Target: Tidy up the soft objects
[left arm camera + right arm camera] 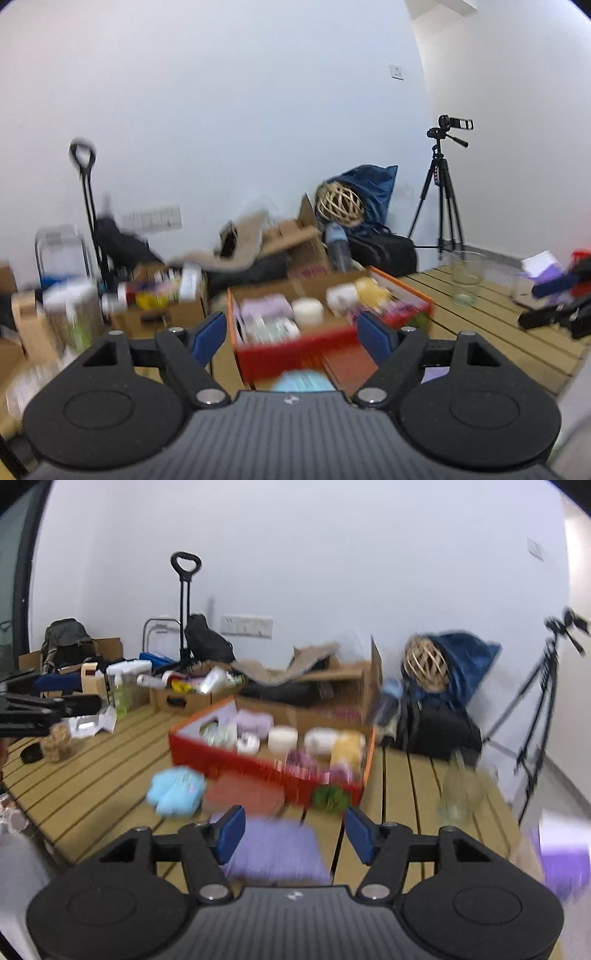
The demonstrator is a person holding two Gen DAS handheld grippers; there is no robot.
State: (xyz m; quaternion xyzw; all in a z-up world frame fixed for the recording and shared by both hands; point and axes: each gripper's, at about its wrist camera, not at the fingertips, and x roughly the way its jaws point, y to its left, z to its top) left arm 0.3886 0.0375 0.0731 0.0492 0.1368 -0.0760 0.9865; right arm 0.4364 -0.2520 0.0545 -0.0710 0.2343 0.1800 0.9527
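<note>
Grippers hung over the slatted table (pixel 92 775), both with jaws apart and nothing between them. Left gripper (pixel 291 332) faced the red box (pixel 295 350), which was packed with soft rolls and yarn, with a blue plush (pixel 303 382) just below its pads. Right gripper (pixel 295 830) stood over a purple cloth (pixel 277 849); beyond lay a red cloth (pixel 243 794), blue plush (pixel 177 790) and green ball (pixel 330 799) beside the box (pixel 240 760). Motion blurred much.
</note>
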